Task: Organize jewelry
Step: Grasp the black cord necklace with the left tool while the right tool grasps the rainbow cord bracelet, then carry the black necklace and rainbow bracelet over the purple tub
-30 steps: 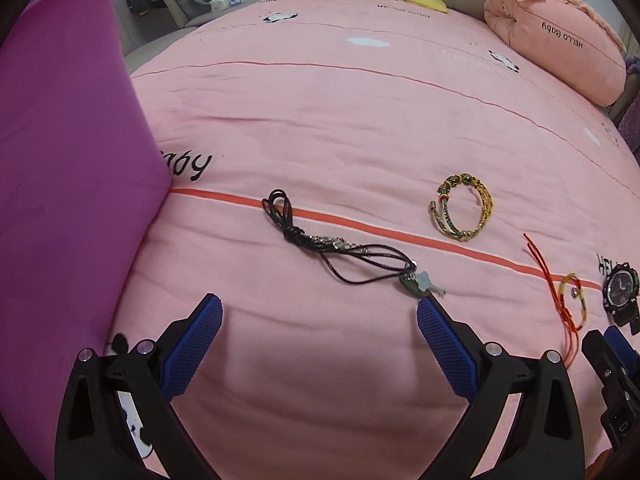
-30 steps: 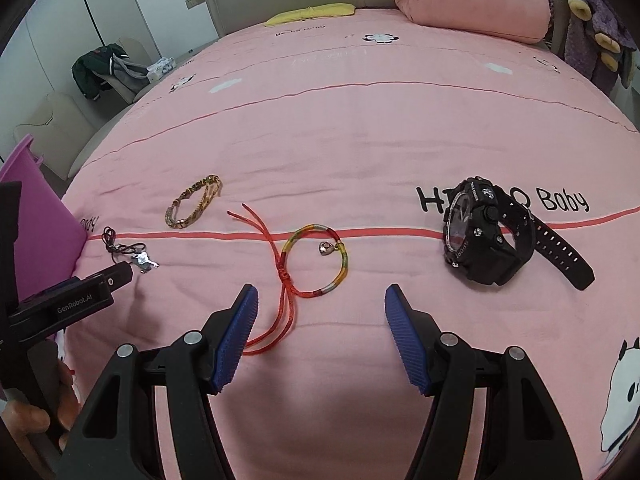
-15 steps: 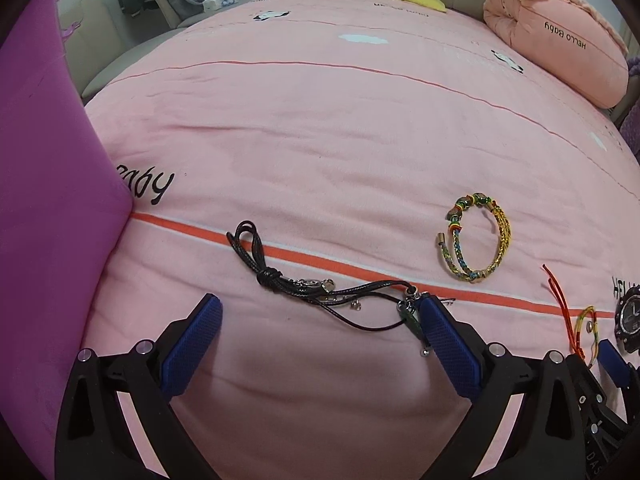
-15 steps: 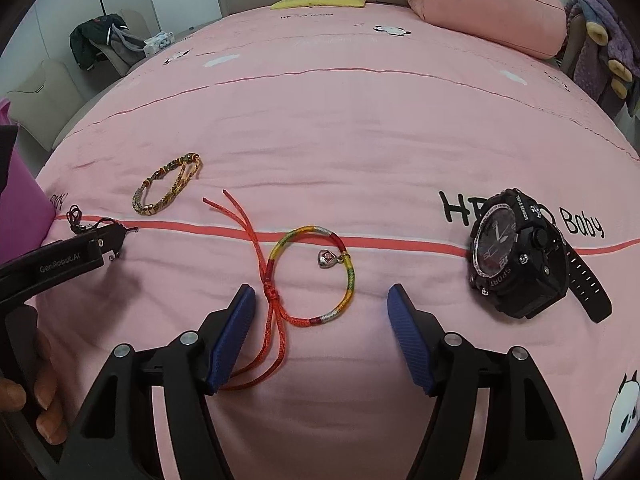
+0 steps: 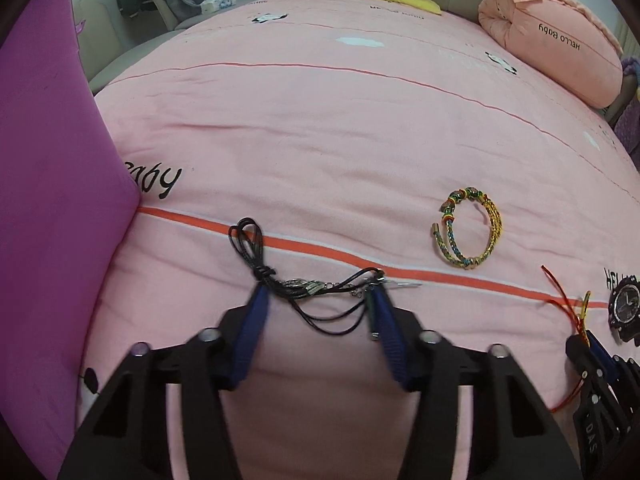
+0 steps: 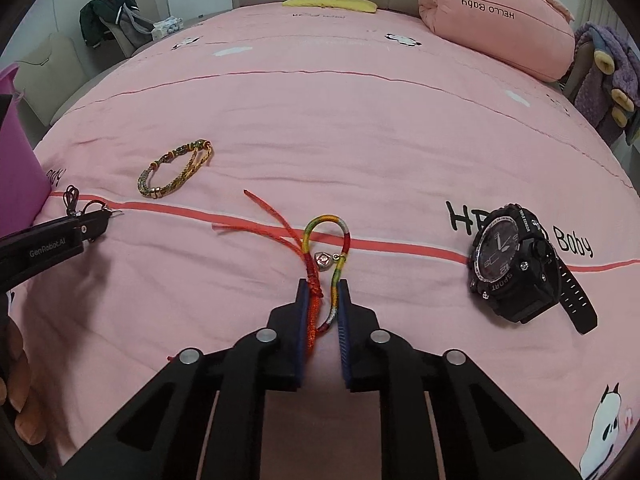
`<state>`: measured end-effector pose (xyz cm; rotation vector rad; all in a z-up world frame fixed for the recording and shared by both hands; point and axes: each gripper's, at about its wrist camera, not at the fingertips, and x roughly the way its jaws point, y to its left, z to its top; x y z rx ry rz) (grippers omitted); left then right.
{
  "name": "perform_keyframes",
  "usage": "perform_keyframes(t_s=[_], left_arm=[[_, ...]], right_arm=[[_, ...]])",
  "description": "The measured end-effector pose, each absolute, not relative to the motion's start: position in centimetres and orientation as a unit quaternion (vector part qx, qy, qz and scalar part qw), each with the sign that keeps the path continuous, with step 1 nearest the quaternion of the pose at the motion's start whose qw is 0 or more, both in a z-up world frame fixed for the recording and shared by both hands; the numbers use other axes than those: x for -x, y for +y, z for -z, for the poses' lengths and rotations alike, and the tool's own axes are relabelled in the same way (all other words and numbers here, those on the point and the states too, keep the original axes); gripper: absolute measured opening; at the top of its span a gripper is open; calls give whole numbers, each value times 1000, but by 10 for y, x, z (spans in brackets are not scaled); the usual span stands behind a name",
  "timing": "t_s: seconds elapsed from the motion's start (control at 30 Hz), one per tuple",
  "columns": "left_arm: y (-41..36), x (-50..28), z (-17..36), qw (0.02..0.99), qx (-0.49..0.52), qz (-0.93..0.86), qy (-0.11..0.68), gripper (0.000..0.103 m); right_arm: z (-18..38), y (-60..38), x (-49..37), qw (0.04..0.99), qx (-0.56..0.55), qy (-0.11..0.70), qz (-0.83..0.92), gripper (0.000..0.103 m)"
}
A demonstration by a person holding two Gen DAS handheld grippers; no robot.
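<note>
I have both grippers down on the bed (image 5: 320,128), and nothing looks sorted yet: all four pieces lie on the pink cover.

My left gripper (image 5: 318,308) is partly closed, its blue pads straddling the black cord necklace (image 5: 288,284); I cannot tell whether they pinch it yet. My right gripper (image 6: 323,304) is nearly closed around the near end of the rainbow string bracelet (image 6: 326,240), and seems to have it, though it is not lifted.

From the right wrist view, the gold beaded bracelet (image 6: 176,168) lies untouched at ten o'clock and the black watch (image 6: 516,260) at three o'clock. The purple bin (image 5: 48,200), at nine o'clock in the left view, is probably the destination. I judge the task barely begun.
</note>
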<state>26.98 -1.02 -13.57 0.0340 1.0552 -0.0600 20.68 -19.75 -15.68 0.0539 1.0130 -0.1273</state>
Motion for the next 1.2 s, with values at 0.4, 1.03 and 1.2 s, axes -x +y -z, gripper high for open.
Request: perform_keyframes(t_s=[0.4, 1.03, 1.2], left_arm=[[-1, -225, 115, 846, 4, 57, 531, 5], [57, -114, -8, 876, 9, 88, 474, 5], [90, -106, -45, 889, 16, 77, 452, 5]], right_arm=[[133, -201, -159, 864, -90, 495, 32, 7], [8, -148, -72, 893, -118, 433, -32, 7], [-33, -109, -76, 903, -118, 408, -71, 7]])
